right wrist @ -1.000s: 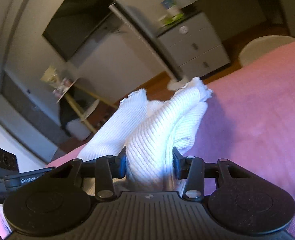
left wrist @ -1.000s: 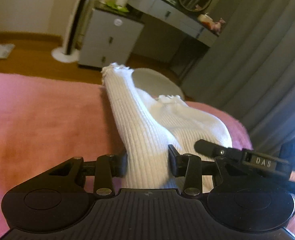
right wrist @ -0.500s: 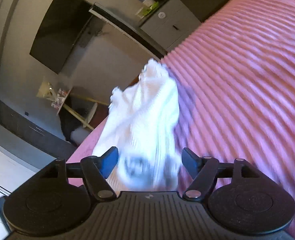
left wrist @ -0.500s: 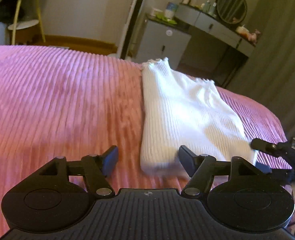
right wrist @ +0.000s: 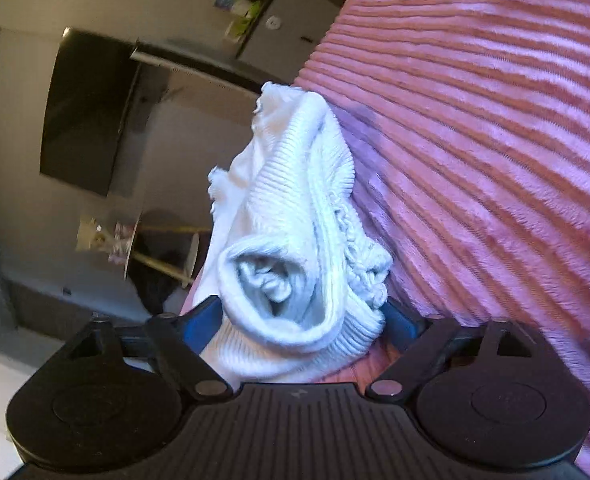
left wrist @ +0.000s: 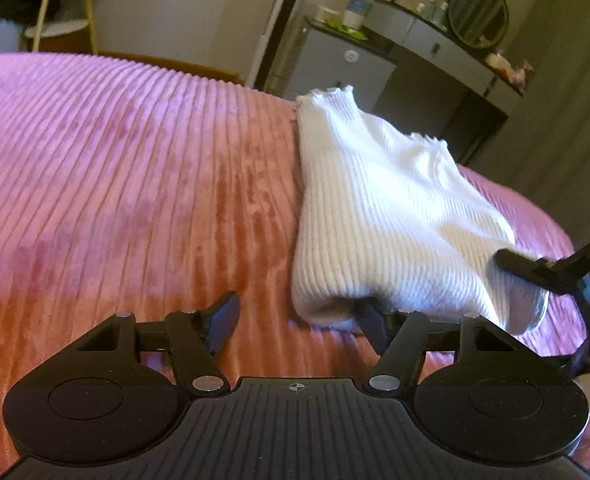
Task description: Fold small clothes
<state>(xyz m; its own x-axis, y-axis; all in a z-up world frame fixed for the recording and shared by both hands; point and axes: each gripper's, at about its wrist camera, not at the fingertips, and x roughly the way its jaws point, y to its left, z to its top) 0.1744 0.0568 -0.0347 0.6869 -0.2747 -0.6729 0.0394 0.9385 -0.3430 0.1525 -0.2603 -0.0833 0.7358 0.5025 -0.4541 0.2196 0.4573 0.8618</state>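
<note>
Left wrist view showed the left gripper (left wrist: 299, 316) with its jaws spread wide and nothing pinched; its right finger (left wrist: 371, 320) sat just under the near folded edge of the white ribbed garment (left wrist: 387, 216), while its left finger (left wrist: 225, 314) stood over bare cover. That garment lay folded on the pink ribbed bedspread (left wrist: 135, 184), toward the bed's far right corner, its frilled hems pointing at the far edge. A finger of the right gripper (left wrist: 535, 268) reached in from the right and met the garment's near right corner.

Right wrist view, rolled well to one side, showed the right gripper (right wrist: 303, 320) also with jaws standing wide; the bunched near end of the white garment (right wrist: 295, 216) filled the gap between the blue pads (right wrist: 203, 318). Whether the pads pressed on the cloth could not be told, though the cloth looked slack.

No containers lay on the bed. Beyond its far edge stood a grey cabinet (left wrist: 339, 68) with small cups and bottles on top, a dressing table (left wrist: 447, 48) carrying a round mirror (left wrist: 478, 14), grey curtains (left wrist: 567, 112) at the right, and a small side table (left wrist: 59, 32) at the far left. A dark screen (right wrist: 83, 112) hung on the wall in the right wrist view.

Left of the garment the bedspread ran bare to the near and left edges
</note>
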